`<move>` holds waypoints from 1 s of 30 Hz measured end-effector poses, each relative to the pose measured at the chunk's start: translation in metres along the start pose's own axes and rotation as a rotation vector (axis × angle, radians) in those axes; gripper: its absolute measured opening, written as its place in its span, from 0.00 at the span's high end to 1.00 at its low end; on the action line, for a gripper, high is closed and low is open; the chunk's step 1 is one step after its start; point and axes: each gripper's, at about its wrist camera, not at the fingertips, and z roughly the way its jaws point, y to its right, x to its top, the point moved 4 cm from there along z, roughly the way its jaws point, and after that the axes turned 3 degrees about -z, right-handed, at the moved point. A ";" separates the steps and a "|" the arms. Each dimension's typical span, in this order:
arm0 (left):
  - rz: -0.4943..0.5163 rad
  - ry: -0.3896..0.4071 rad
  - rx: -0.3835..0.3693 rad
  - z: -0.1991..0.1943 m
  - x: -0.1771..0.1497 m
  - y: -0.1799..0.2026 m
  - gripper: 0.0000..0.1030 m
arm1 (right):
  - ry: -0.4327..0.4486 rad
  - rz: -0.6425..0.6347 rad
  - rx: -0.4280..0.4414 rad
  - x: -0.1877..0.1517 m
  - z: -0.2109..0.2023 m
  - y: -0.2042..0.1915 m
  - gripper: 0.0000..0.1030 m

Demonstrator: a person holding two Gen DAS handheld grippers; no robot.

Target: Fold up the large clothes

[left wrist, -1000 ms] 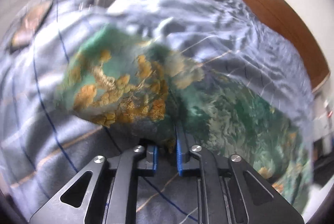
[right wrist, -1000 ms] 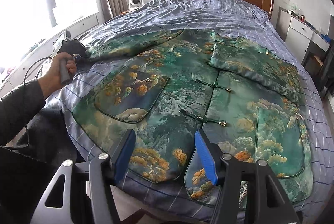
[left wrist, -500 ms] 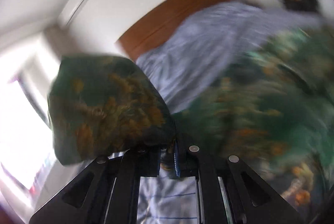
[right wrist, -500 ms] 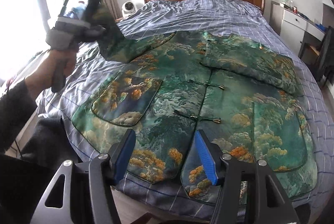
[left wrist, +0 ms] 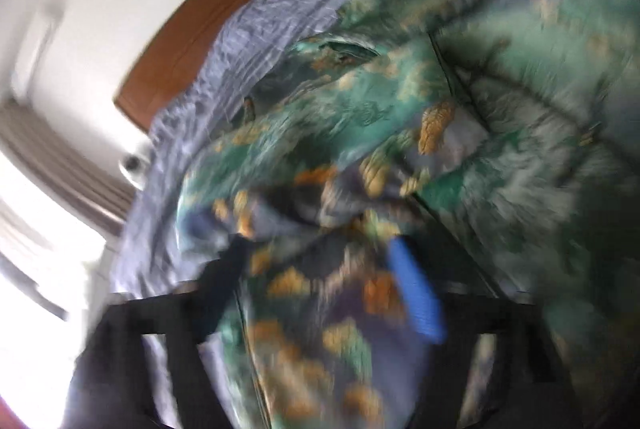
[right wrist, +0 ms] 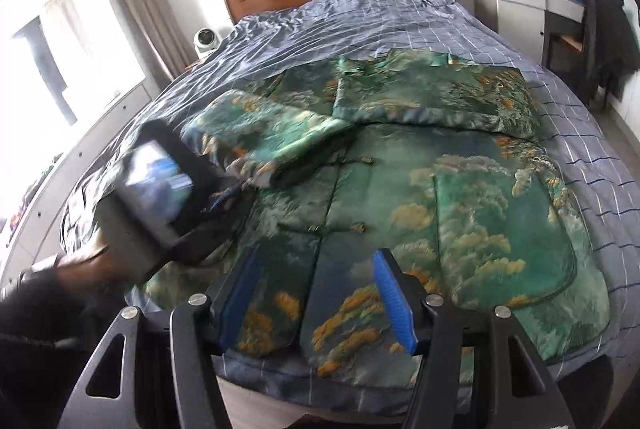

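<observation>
We see the bed [right wrist: 400, 17] covered by a checked quilt, and on it the green padded jacket [right wrist: 460, 189] lies spread front up, both sleeves folded in across the chest. It looks soft, thick and rather slippery; we judge a hem corner or side seam the best hold. The left gripper [right wrist: 224, 197] has just been opening, jaws wide, its sleeve [right wrist: 272, 133] lying loose before them. The right gripper [right wrist: 316, 293] hovers half open, empty. The left view is badly blurred.
</observation>
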 end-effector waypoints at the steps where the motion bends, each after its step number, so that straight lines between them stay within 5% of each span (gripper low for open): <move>1: -0.043 -0.001 -0.024 -0.005 -0.003 -0.007 0.14 | 0.002 0.020 0.013 0.008 0.004 0.004 0.41; 10: -0.379 -0.050 -0.004 -0.016 -0.050 -0.049 0.14 | -0.157 0.399 0.394 0.066 0.105 0.013 0.41; 19: -0.503 -0.075 -0.006 -0.015 -0.096 -0.064 0.14 | -0.269 0.601 0.398 0.070 0.190 0.028 0.41; 22: -0.517 -0.070 -0.012 -0.015 -0.098 -0.065 0.14 | -0.262 0.562 0.393 0.076 0.200 0.020 0.45; 23: -0.517 -0.071 -0.012 -0.014 -0.100 -0.066 0.14 | -0.257 0.524 0.382 0.080 0.200 0.014 0.71; 24: -0.517 -0.070 -0.010 -0.014 -0.101 -0.066 0.14 | -0.254 0.485 0.359 0.084 0.199 0.010 0.82; 30: -0.531 -0.068 -0.021 -0.014 -0.102 -0.067 0.14 | -0.043 0.107 0.193 0.165 0.152 -0.025 0.86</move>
